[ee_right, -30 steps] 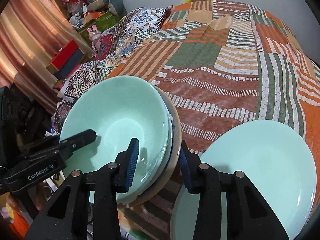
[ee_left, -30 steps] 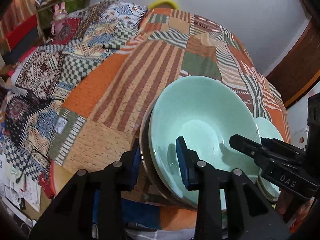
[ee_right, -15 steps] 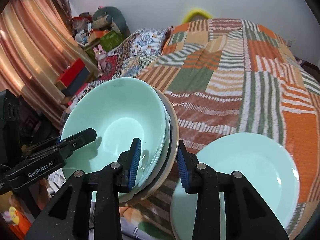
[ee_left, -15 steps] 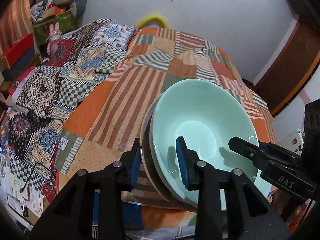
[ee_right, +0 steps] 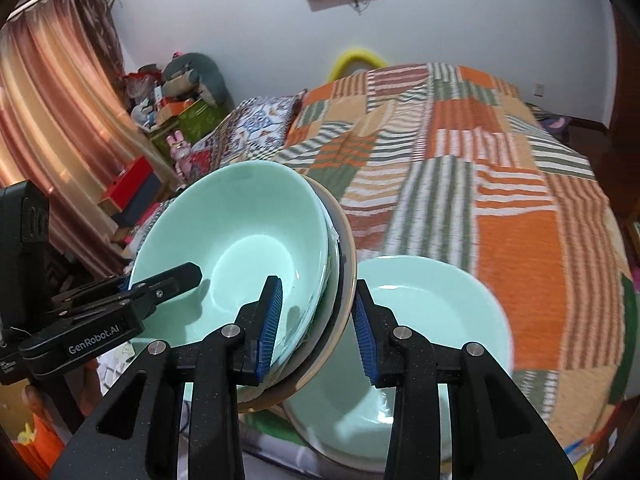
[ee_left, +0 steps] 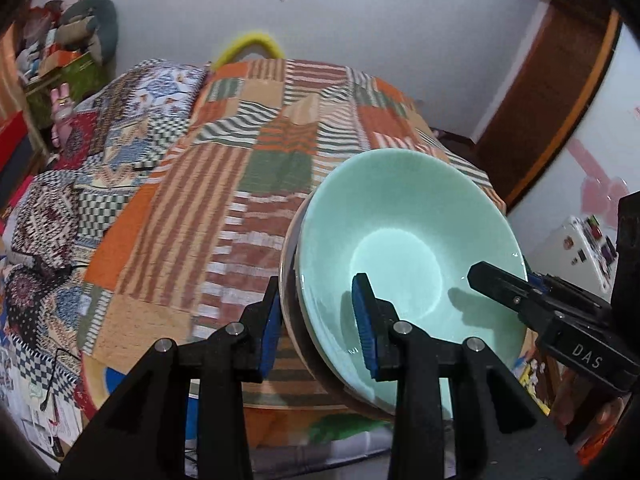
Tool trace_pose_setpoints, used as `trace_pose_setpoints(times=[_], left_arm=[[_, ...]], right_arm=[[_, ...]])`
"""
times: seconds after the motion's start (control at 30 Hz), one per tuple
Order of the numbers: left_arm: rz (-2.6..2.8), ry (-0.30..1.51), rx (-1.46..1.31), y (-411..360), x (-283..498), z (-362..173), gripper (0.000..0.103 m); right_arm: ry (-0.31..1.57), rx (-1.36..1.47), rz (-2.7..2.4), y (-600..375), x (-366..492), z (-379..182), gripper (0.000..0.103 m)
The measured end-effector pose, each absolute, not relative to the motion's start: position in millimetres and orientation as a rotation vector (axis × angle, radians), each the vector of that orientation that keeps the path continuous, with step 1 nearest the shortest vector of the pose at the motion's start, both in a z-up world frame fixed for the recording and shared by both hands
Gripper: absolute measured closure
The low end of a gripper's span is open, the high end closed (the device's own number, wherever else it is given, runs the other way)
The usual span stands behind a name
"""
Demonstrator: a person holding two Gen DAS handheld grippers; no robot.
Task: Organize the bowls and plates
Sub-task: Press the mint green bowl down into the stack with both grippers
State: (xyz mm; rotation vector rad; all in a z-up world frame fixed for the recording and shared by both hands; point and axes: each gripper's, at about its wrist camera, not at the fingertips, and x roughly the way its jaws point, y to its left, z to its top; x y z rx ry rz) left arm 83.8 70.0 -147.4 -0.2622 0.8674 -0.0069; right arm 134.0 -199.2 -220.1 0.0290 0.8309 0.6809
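1. Left tool point(ee_left: 320, 316) is clamped on the near-left rim of a stack of dishes, one blue pad inside the top green bowl point(ee_left: 404, 236), the other under the tan plate point(ee_left: 289, 264) beneath it.
2. Right tool point(ee_right: 318, 316) grips the opposite rim of the same stack the same way.
3. Held between both tools, the stack hangs tilted above the patchwork bed point(ee_right: 500, 184).
4. A separate green plate point(ee_right: 432, 320) lies on the bed's near edge, just beside the right tool.
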Motion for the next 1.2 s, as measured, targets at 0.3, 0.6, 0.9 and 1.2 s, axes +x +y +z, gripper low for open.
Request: trace_pose_setpoints(times=[0.3,0.6,0.9,1.2], left_arm=[[-0.096,0.922,-0.200,23.1,92.6,-157.6,0.069],[-0.141,0.990,-0.178,4.8,106.4,-174.4,0.069],[-0.161,1.036,-0.166,-0.7,118.0,-194.0,0.069],[-0.192,1.013,-0.178,-1.3,121.1,-196.9,0.068]], right_arm=[[0.847,0.080,0.582,-245.6,127.8,-227.8,0.071],[0.897,0.116,0.531,-268.1,126.6,-243.5,0.071],[0.937,0.123,0.509,-271.7,134.4,-256.3,0.071],[0.959,0.161,0.516,-277.7,140.6,-268.7,0.069]])
